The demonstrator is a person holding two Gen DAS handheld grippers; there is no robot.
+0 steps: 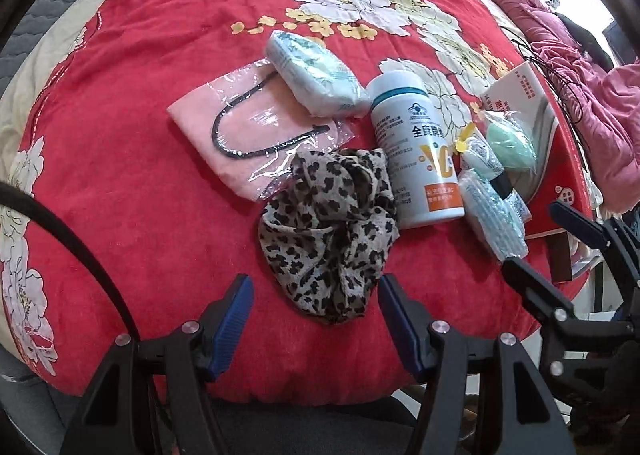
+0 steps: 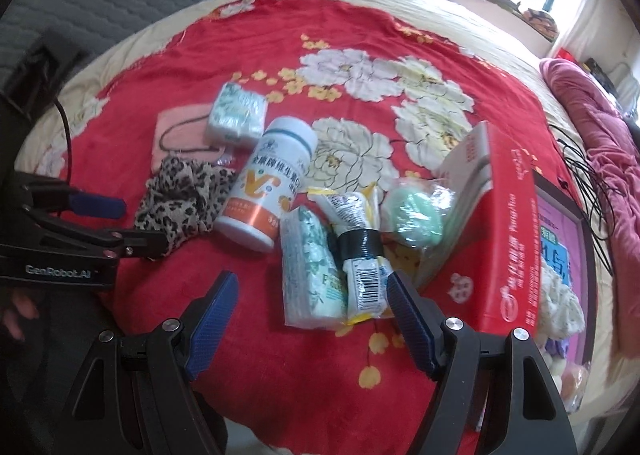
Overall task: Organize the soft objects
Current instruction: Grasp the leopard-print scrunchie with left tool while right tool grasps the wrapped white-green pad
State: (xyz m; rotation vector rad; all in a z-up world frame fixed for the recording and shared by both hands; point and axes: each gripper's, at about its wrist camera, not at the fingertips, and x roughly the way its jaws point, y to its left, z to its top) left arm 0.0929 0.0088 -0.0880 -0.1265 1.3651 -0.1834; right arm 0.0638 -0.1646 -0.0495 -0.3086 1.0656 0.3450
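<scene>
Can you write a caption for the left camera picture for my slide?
Open left gripper hovers over a leopard-print scarf on a red flowered blanket.

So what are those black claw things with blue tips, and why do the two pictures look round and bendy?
They are two grabbers, one in each of a person's hands. A tiny wide-eyed camera on each bends the picture. One picture looks along the left gripper, the other along the right gripper. Both are open and hold nothing. On the red flowered blanket lie a leopard scarf, a white bottle, a pink cloth in plastic, tissue packs and a red box.
</scene>
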